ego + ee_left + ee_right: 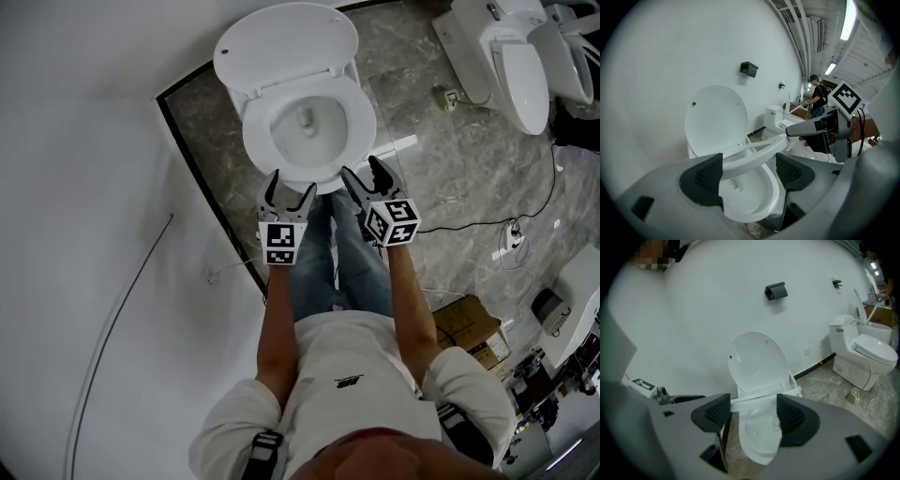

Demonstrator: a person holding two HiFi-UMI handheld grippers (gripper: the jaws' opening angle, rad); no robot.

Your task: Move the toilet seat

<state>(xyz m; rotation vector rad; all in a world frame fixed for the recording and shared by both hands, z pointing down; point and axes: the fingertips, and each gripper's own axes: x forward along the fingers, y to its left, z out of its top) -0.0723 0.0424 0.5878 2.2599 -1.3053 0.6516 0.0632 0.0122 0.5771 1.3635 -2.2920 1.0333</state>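
A white toilet stands against the wall, its lid (281,42) upright. The seat ring (354,131) is tilted a little above the bowl (757,199). Just past my left gripper (289,192), which is open, the seat ring (750,157) crosses between the pads without touching them. A finger of my right gripper (806,126) touches the ring's front end. My right gripper (366,176) is open at the bowl's front right. In the right gripper view the seat ring (754,402) runs edge-on between the pads of the right gripper (753,414).
Two more white toilets (511,56) stand at the top right. A cable (487,225) runs over the marble floor, and cardboard boxes (469,328) sit at the right. A black box (776,290) hangs on the wall. A person (816,96) stands far off.
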